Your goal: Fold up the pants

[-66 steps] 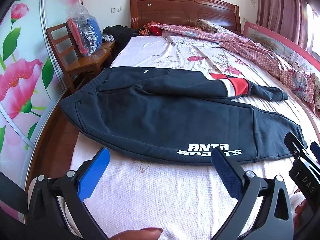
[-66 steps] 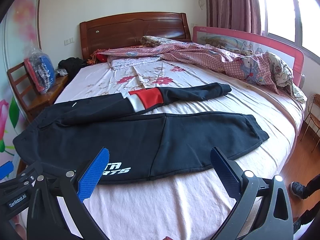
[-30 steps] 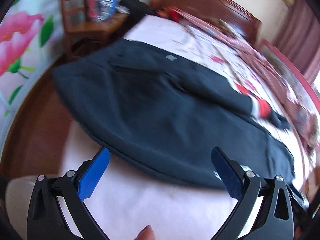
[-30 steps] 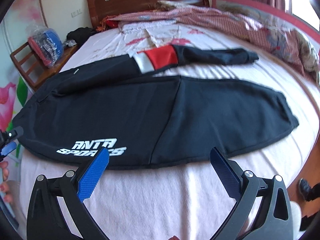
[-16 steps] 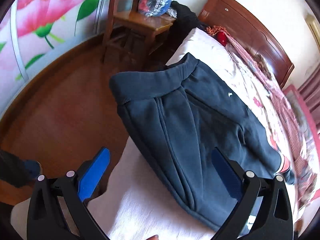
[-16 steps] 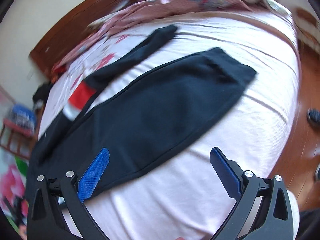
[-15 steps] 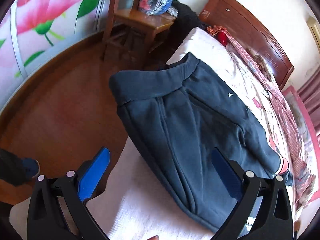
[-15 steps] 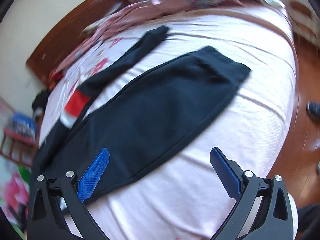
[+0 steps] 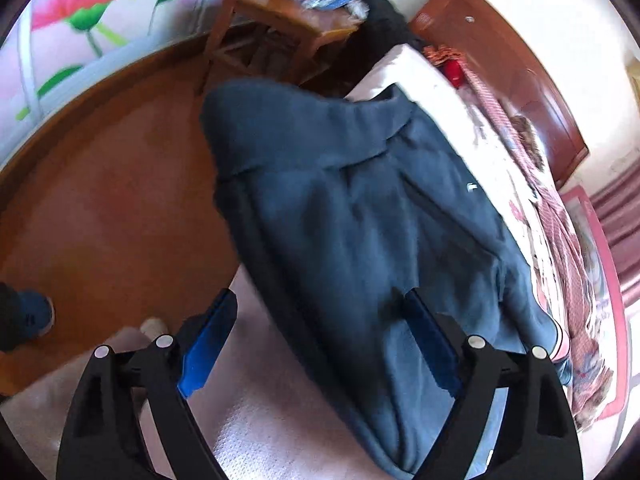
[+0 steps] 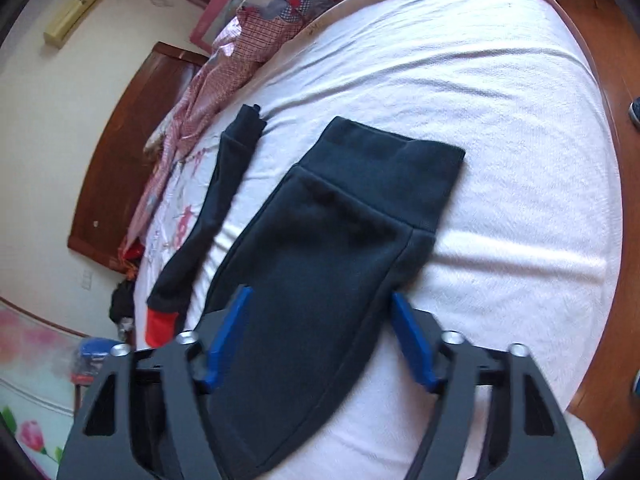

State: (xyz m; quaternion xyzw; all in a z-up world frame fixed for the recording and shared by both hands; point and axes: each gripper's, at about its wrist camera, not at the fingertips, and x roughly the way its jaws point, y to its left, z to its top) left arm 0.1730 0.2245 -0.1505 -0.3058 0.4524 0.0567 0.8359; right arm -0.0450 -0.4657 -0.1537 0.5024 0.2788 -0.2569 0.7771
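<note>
**One pair of pants, two closing grippers, one bed**

Nearest are two grippers. The left gripper (image 9: pixel 316 344) has its jaws wide and closing, with the near edge of the waist end of the pants (image 9: pixel 360 216) between its two blue pads; the pads do not press the cloth. The right gripper (image 10: pixel 320 340) has its jaws narrower and also closing, straddling one trouser leg (image 10: pixel 320 264) near its cuff; whether its pads already touch the fabric cannot be told.

There is one pair of dark pants, spread flat across the bed (image 10: pixel 500 160). Two legs show in the right wrist view: the broad one between the pads, and a thinner, twisted leg (image 10: pixel 212 208) beside it with a red patch. The waistband hangs over the bed's edge in the left wrist view.

The surface is a pale pink-white sheet. Farther off lie one rumpled checked quilt (image 10: pixel 248 28), one dark wooden headboard (image 9: pixel 520 80), one wooden chair (image 9: pixel 280 20) bearing a plastic-wrapped bundle, and a floral wall panel (image 9: pixel 92 4) above a brown wooden floor (image 9: pixel 100 200). One blue shoe (image 9: pixel 28 316) stands on that floor.
</note>
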